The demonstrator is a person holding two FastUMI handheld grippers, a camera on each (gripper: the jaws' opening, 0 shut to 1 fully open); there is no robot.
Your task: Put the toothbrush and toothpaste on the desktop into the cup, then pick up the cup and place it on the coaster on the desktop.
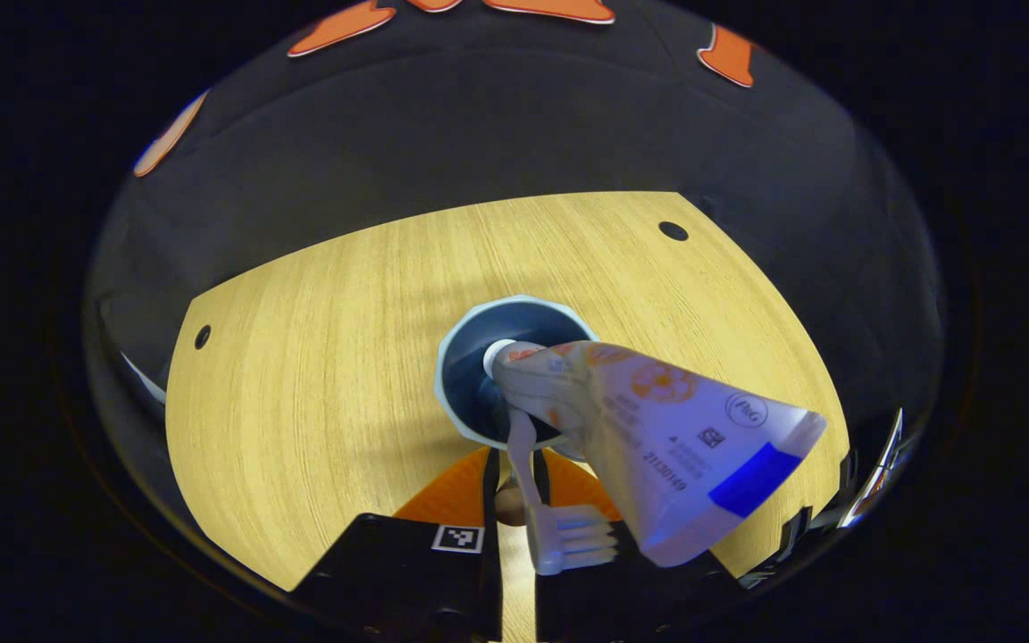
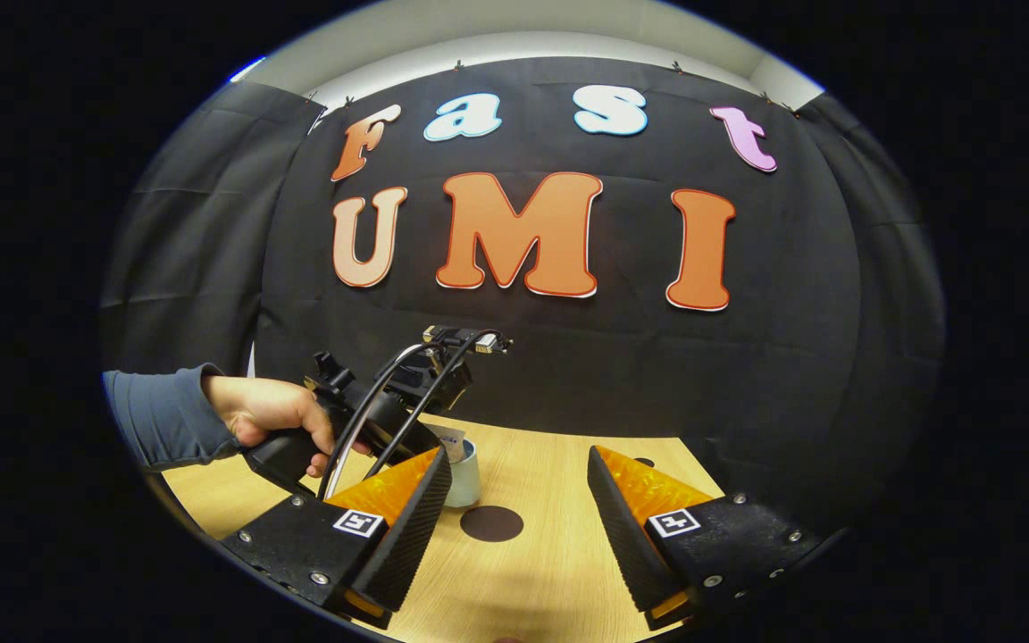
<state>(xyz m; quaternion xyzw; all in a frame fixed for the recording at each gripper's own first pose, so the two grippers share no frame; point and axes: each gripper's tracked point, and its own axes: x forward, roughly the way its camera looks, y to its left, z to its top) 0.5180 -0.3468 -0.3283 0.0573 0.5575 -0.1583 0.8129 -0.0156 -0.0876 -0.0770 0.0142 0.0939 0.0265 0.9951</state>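
Note:
Seen from above in the left gripper view, the pale blue cup point(image 1: 456, 375) stands on the wooden desktop point(image 1: 300, 357). The toothpaste tube point(image 1: 657, 429) leans in it cap down, tail up. The white toothbrush point(image 1: 528, 473) has its handle in the cup and its head toward the camera. My left gripper point(image 1: 514, 457) is nearly closed, with the handle running between its fingers. In the right gripper view a hand holds the left gripper point(image 2: 389, 415) tilted down over the cup point(image 2: 465, 478). The dark round coaster point(image 2: 491, 523) lies just right of the cup. My right gripper point(image 2: 519, 457) hangs open and empty above the desktop.
Two small dark holes point(image 1: 673, 230) point(image 1: 202, 337) mark the desktop's far corners. The black cloth wall point(image 2: 568, 375) stands close behind the desk. A blue sleeve point(image 2: 157, 415) reaches in from the left of the right gripper view.

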